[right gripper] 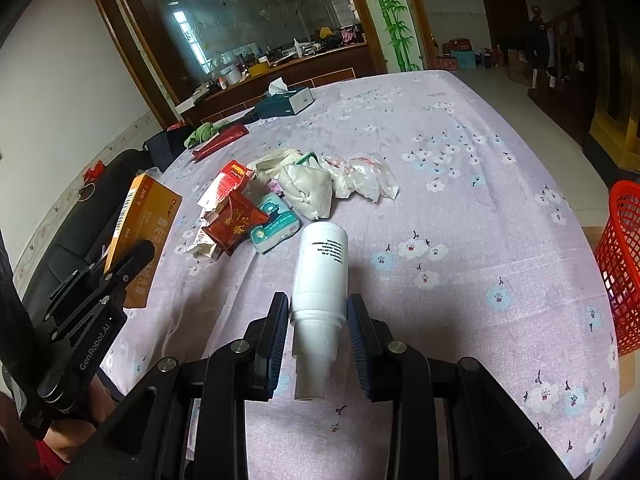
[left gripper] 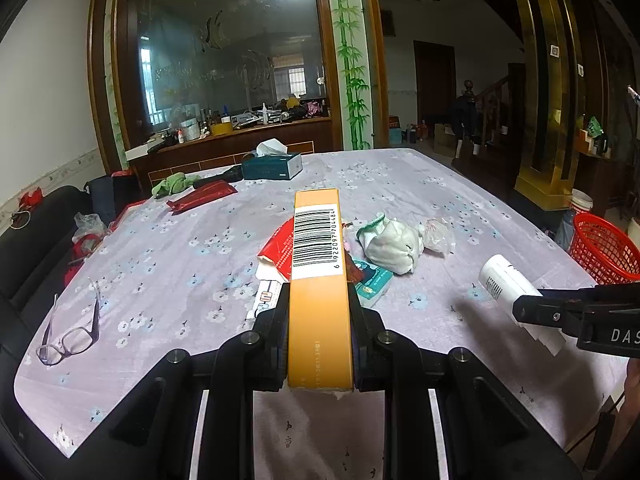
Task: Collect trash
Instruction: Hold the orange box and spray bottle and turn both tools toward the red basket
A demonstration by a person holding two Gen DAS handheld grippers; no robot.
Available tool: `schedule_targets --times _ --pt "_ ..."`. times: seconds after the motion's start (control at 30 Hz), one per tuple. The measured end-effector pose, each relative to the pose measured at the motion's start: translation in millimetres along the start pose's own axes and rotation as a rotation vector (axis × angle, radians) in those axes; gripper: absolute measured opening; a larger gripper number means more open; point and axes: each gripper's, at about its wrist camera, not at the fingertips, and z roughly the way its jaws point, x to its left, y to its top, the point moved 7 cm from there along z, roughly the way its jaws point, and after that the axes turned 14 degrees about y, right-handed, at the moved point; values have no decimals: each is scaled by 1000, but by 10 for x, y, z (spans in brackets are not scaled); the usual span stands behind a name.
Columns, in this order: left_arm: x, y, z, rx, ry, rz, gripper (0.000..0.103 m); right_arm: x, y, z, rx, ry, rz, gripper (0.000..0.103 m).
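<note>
Large table w/ a lilac floral tablecloth [left gripper: 420,200] fills both views; room behind has a white wall at left, a dark wood cabinet w/ big etched glass panel [left gripper: 224,48], a bamboo-painted pillar, then a doorway and stairs at right.

Far left of the left gripper [left gripper: 320,312]: eyeglasses [left gripper: 70,336] lying on the cloth near the table edge, black chair beside the table. Ahead-left, at the far edge: green cloth, red packet [left gripper: 202,196], teal tissue box [left gripper: 272,165].

Left gripper is clamped on an orange box [left gripper: 316,280], barcode side up, box pointing straight ahead and held above the cloth. Just beyond its tip: trash pile – red cartons [right gripper: 232,224], a small blue-green tissue pack [right gripper: 274,226], a white cloth bundle [left gripper: 390,246], crumpled clear plastic [left gripper: 438,234].

Right of that, the right gripper [right gripper: 319,320] holds a white plastic bottle [right gripper: 320,264] by its neck, base pointing away, cap toward the camera; can't tell for sure if the bottle's base rests on the cloth.

Far right of the right gripper, off the table edge: red mesh basket [right gripper: 622,264], standing lower than the tabletop. Tiled floor beyond.
</note>
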Motion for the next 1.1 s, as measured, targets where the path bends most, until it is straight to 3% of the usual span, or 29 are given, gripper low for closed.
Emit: schedule_targets --times 0.67,1.1 --pt "-29 13 -32 7 -22 2 22 -21 27 -115 -26 -3 11 32" --pt "-125 -50 41 61 -45 20 22 -64 11 -157 -33 -2 27 32"
